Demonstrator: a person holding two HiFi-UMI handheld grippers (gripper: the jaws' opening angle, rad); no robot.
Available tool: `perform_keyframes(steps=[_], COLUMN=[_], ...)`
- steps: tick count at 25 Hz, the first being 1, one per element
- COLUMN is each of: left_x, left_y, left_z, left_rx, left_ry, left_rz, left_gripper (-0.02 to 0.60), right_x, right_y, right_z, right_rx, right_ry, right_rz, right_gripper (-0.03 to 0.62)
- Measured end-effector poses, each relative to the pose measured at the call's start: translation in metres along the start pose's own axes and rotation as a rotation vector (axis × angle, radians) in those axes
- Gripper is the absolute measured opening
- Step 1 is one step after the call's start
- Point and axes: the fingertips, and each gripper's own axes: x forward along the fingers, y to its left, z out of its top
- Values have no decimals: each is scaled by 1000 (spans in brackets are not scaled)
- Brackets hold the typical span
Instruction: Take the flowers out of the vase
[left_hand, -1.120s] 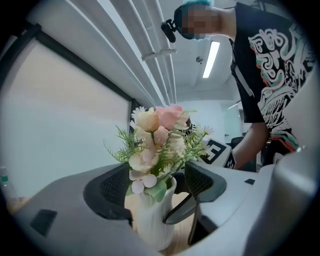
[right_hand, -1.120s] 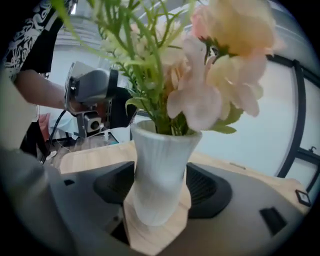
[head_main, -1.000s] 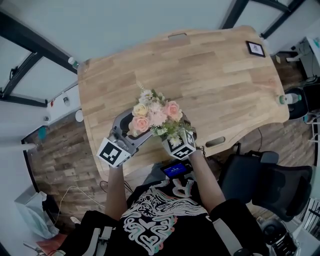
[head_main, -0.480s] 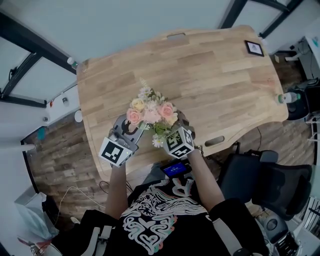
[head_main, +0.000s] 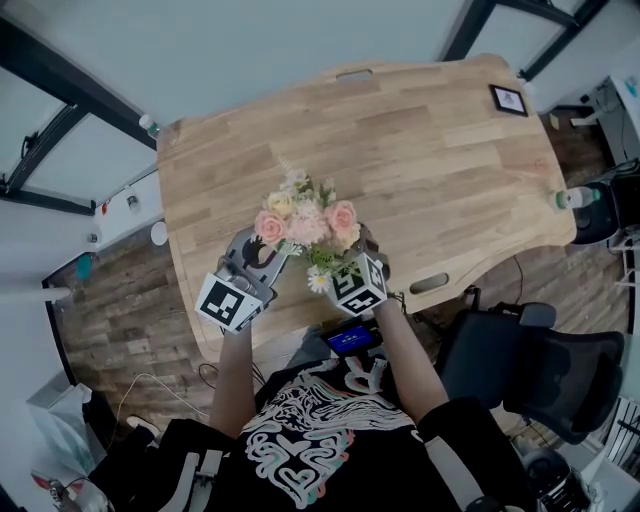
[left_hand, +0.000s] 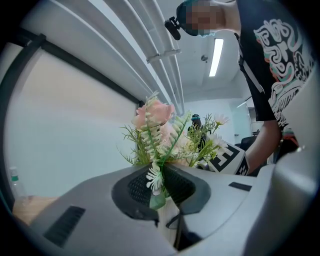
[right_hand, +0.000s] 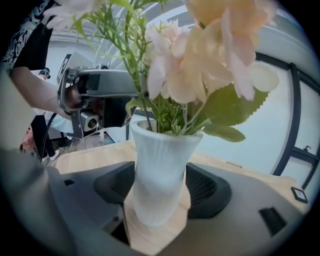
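**Both grippers on the bouquet, flowers not out yet**

The flowers (head_main: 305, 225) were a small bunch: pink and cream blooms, a few little white daisies and plenty of green sprigs. They sat in a white ribbed vase (right_hand: 159, 170) with a pinched waist and a flared lip. The whole thing stood at the near edge of the wooden table (head_main: 430, 150), right in front of the person.

The left gripper (left_hand: 162, 187) came in from the left, roughly level, up at stem height just above the vase's lip. Its jaws had just been closing and were nearly together, pinching the green stems and a white sprig between the pads.

The right gripper (right_hand: 159, 192) sat lower and angled down a bit. Its pads were pressed against either side of the vase's narrow waist.

From above, both forearms reached forward and the two grippers converged under the blooms, marker cubes (head_main: 228, 302) facing up.
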Motion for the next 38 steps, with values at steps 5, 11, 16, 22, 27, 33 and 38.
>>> perform_keyframes(steps=[5, 11, 16, 22, 27, 33, 38], left_x=[-4, -7, -8, -10, -16, -22, -28], left_y=[1, -1, 0, 1, 8, 17, 23], left_z=[12, 19, 23, 31, 47, 65, 78], left_rx=[-14, -5, 1, 11, -17, -20, -38], left_ry=[-36, -31, -26, -27, -77, -105, -129], left_rz=[14, 27, 40, 47, 70, 85, 106], left_gripper=[48, 48, 48, 44, 44, 44, 44], right_x=[-1, -3, -2, -2, -5, -4, -4], right_y=[1, 3, 3, 4, 2, 0, 1], right_z=[-2, -3, -3, -3, -4, -4, -6], right_rx=[3, 0, 5, 4, 20, 28, 48], right_ry=[0, 1, 0, 2, -8, -6, 7], right_rz=[-6, -12, -17, -17, -26, -29, -26], right_gripper=[319, 319, 319, 319, 319, 319, 319])
